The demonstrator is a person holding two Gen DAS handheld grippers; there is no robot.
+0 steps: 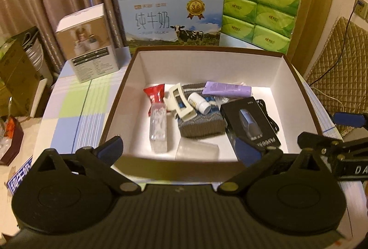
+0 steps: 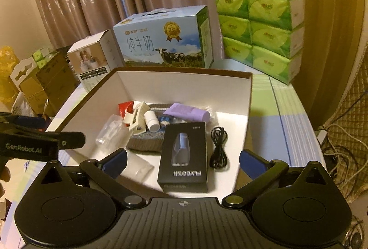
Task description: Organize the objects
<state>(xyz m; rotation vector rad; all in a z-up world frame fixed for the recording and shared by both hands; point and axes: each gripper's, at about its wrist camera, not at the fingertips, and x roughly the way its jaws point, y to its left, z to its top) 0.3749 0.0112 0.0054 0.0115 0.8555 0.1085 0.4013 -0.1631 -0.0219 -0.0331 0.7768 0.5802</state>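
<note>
Inside the open box point(image 1: 128, 78), the black carton point(image 2: 184, 152), cable point(image 2: 219, 147), knit cap point(image 1: 200, 124) and small bottles are lying gathered; both the left tool point(image 1: 181, 147) and the right tool point(image 2: 184, 161) are standing wide and empty near its front wall. Lifting clear of that near rim looks wise, with free worktop point(image 2: 287, 122) lying right of the box.

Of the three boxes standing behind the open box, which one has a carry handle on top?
The milk box, the blue one with the cow, in the middle. The small white box to its left and the green tissue pack to its right have no handle.
</note>
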